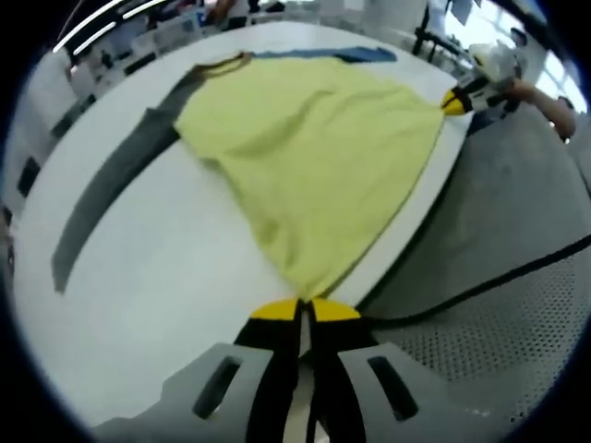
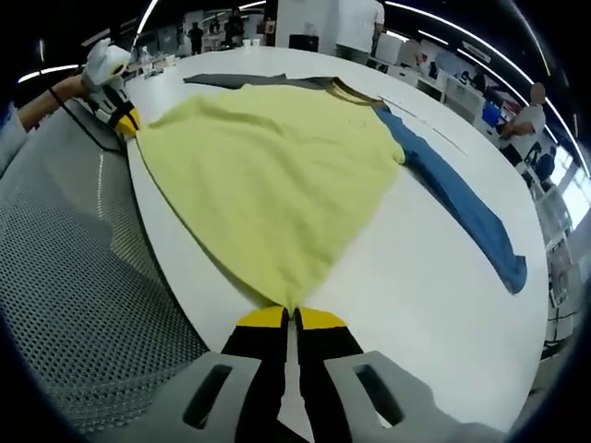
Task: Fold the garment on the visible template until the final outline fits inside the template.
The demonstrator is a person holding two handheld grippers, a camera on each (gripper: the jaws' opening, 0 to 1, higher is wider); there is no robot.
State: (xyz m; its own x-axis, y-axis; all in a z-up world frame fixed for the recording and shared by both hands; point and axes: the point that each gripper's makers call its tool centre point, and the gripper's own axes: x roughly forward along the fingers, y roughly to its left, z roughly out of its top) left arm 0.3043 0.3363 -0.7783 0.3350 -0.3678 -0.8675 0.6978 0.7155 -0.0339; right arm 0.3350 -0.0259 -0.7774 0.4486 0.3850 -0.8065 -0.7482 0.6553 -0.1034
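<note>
White table (image 1: 185, 286), broad and rounded at the edge, carrying everything of note. Beside it, grey perforated floor matting (image 2: 83, 305), with a dark cable (image 1: 480, 286) snaking across it in the left gripper view. Beyond the far rim, a bright room with strip lights, desks and people standing about (image 2: 355, 23); too small and blurred to tell more.

Spread flat across the table: a long-sleeved garment with a yellow-green body (image 1: 314, 157), hem along the near table edge, collar toward the far side. One sleeve grey (image 1: 111, 185), stretched straight out over the bare white top; the other sleeve blue (image 2: 457, 198), likewise laid out straight and well apart from the grey one. No separate template outline to be made out under the cloth.

Left gripper (image 1: 305, 309): yellow-tipped black jaws pressed together, pinching one hem corner of the yellow-green body at the table edge. Right gripper (image 2: 294, 318): jaws likewise closed narrow on the opposite hem corner, cloth tapering to a point between the tips. Each gripper visible small in the other's view at the far hem corner, with a hand and forearm (image 2: 51, 97) behind it. Nothing lying on the garment or between the two grippers along the hem.
</note>
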